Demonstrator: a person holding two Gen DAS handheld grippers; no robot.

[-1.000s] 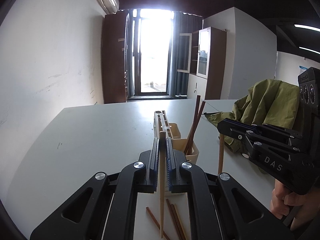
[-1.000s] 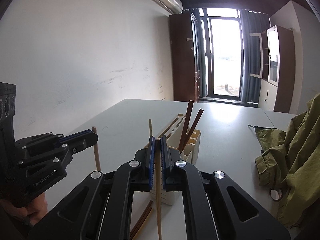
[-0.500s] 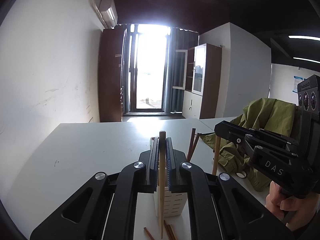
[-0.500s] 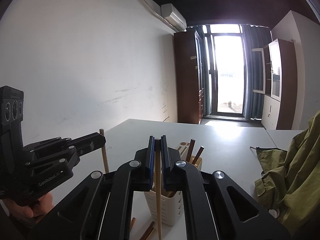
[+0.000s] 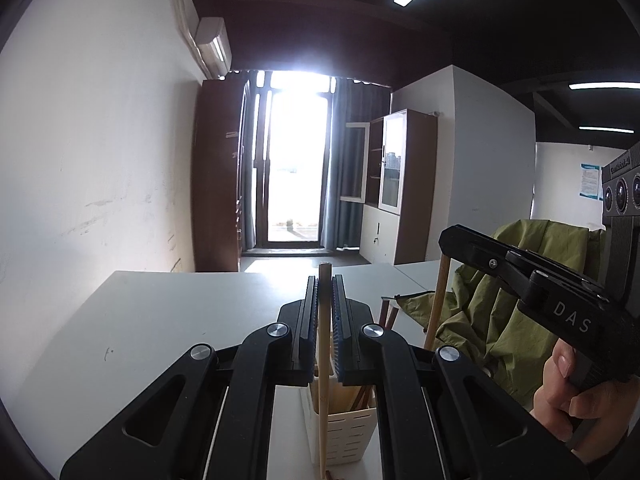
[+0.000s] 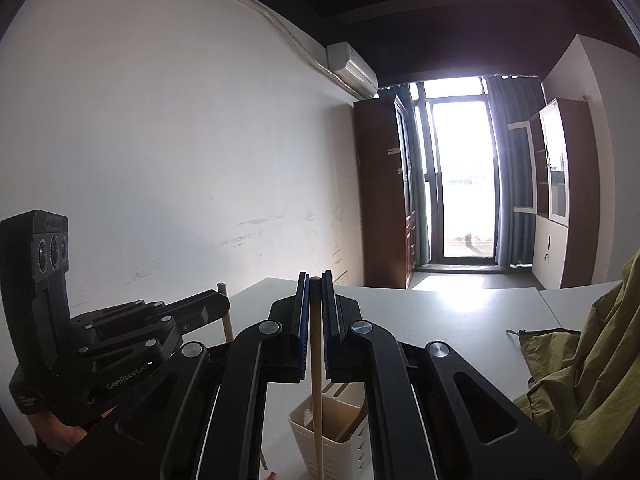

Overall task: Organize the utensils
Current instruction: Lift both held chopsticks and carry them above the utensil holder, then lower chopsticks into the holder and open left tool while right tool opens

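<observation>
My left gripper (image 5: 324, 280) is shut on a light wooden chopstick (image 5: 322, 380) held upright, its lower end in front of a cream slotted utensil holder (image 5: 344, 432) that holds dark brown chopsticks (image 5: 386, 316). My right gripper (image 6: 315, 280) is shut on another light wooden chopstick (image 6: 317, 384), upright in front of the same holder (image 6: 340, 432). Each gripper shows in the other's view: the right one (image 5: 444, 240) at the right, the left one (image 6: 224, 304) at the left, each with its chopstick.
The holder stands on a white table (image 5: 160, 320). A green jacket (image 5: 512, 320) lies at the right, also in the right wrist view (image 6: 592, 380). A white wall runs along the left. A brown chopstick end (image 6: 272, 474) lies on the table below the holder.
Both grippers have tilted up with their chopsticks, so the views show more room and ceiling. The holder has dropped low in both views and the loose chopsticks on the table are almost out of sight.
</observation>
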